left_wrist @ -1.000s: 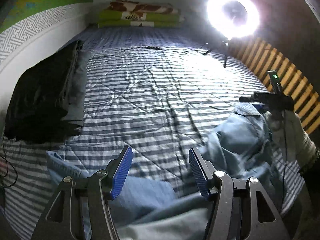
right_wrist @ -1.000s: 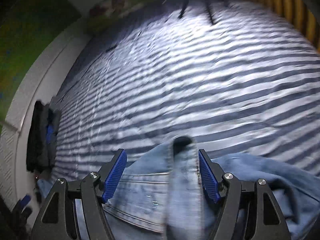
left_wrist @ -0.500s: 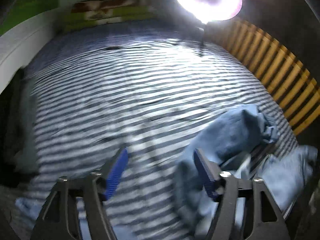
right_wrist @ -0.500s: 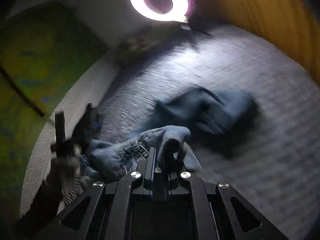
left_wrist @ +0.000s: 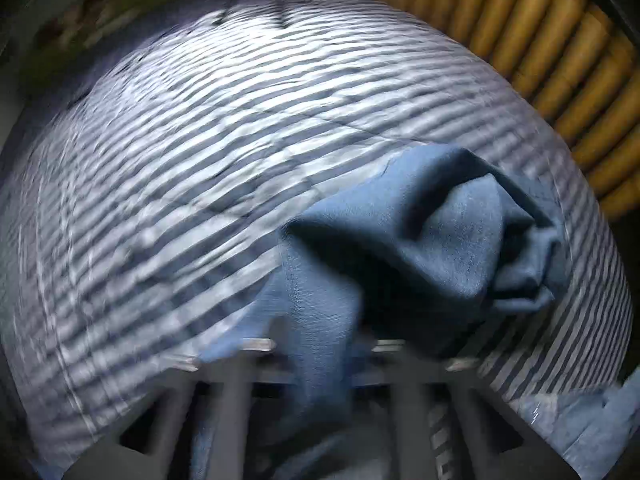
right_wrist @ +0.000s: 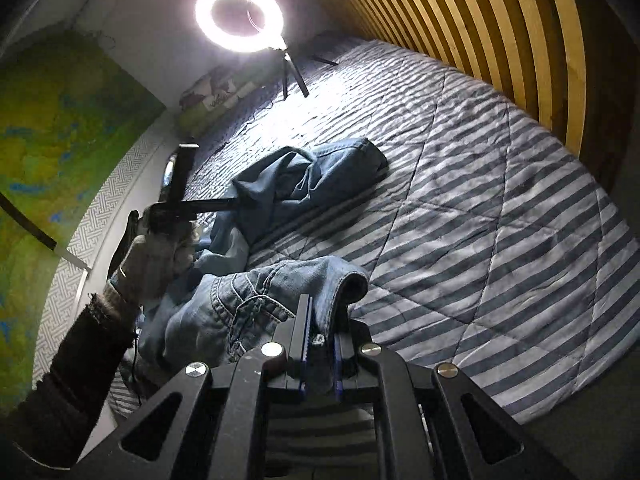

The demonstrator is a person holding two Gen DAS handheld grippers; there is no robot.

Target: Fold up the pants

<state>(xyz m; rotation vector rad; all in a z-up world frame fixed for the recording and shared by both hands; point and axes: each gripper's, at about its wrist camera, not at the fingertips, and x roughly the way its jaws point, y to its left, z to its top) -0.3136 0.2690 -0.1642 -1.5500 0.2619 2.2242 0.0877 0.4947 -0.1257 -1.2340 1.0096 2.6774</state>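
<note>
- Jeans lie in a crumpled heap on the striped blanket, in the lower left and middle of the right wrist view.
- At the bottom middle of that view, the right gripper has its jaws pressed close together, pinching a fold of the jeans by the stitched seam.
- At the bottom of the left wrist view, the left gripper is very blurry. Blue cloth hangs right over it, so I cannot tell if its jaws are wide or closed.
- A gloved hand with a dark sleeve shows at the left of the right wrist view, beside the jeans.
- Farther up, in the middle of the frame, more of the jeans sits bunched up on the blanket.
- Wooden slats run along the upper right.
- A bright ring light stands on a small tripod at the top.
- A green map fills the upper left wall.
</note>
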